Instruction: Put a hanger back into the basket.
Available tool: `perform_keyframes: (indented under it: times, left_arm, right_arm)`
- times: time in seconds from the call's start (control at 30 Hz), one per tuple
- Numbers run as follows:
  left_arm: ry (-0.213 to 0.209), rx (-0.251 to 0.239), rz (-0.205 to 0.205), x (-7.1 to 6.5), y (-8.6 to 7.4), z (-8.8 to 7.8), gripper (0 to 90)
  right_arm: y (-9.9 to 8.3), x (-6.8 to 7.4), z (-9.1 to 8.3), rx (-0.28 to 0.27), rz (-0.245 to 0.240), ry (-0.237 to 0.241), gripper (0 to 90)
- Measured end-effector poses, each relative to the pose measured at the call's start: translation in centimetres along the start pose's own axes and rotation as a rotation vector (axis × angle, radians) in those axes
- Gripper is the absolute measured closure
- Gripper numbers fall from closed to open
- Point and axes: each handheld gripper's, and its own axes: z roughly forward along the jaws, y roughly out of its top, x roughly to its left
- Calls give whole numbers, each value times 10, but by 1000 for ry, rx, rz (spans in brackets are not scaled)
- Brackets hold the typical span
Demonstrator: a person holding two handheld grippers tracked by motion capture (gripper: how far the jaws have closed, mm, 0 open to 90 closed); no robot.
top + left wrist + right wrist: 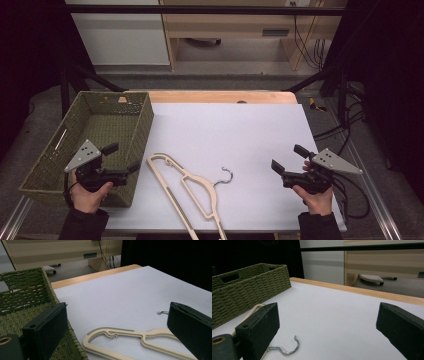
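From the high view I have the left hand-held gripper (121,158) low at about 8 o'clock, hovering over the near right corner of the basket (60,150), its jaws spread wide with nothing between them. The right hand-held gripper (290,157) sits at about 4 o'clock above the bare worktop (235,125), jaws likewise wide and empty, pointing in toward the middle.

Between the two, at roughly 6 o'clock, I see the hanger (187,192) lying flat on the worktop. Its pale body runs from just beside the basket's near right corner down to the near edge, and its metal hook (226,176) curls out toward 3 o'clock. Neither gripper touches it. In the left gripper view the hanger (130,338) lies just ahead of the jaws, next to the basket's woven wall (25,297). In the right gripper view the hook (288,347) lies near the left jaw.

Farther off, the basket stretches toward 10 o'clock along the left side of the worktop, and I can't make out anything lying inside it.
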Motion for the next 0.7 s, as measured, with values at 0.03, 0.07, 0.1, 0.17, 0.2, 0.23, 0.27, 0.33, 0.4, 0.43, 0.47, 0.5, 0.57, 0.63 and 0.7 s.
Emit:
perform_keyframes:
  times: [0.03,0.07,0.1,0.17,0.2,0.23,0.27,0.33,0.4,0.43,0.47,0.5,0.57,0.63,0.7]
  left_arm:
    - [2,3,2,-1,1,1,33]
    - [3,6,4,-2,1,1,33]
    - [3,6,4,-2,1,1,33]
    - [-2,7,1,-4,2,2,33]
    - [-4,7,0,-5,3,3,33]
    - [-7,12,5,-6,3,4,33]
    - [-9,14,10,-8,4,5,33]
    - [-18,22,20,-12,6,8,33]
    - [-25,27,27,-16,8,11,33]
    - [-35,37,28,-20,10,16,33]
    - [-35,37,28,-20,10,16,33]
    - [-39,41,28,-22,10,18,33]
    - [-49,58,40,-28,10,23,33]
    - [-56,71,47,-32,11,28,33]
    - [-73,81,50,-38,11,34,33]
  right_arm:
    - [0,0,0,4,-1,3,51]
    - [0,0,0,5,-1,4,50]
    - [0,0,0,6,0,5,50]
    - [0,0,0,4,1,4,50]
    - [0,1,0,6,3,4,50]
    - [0,1,0,6,3,4,50]
    - [0,1,0,5,3,4,50]
    - [0,2,0,6,3,3,51]
    - [1,3,1,12,-8,3,51]
    - [1,4,1,17,-9,6,51]
    - [1,4,1,17,-9,6,51]
    - [1,4,1,17,-8,5,51]
    - [1,4,1,19,-6,9,52]
    - [2,4,0,11,-2,8,52]
    - [2,4,0,10,-1,7,52]
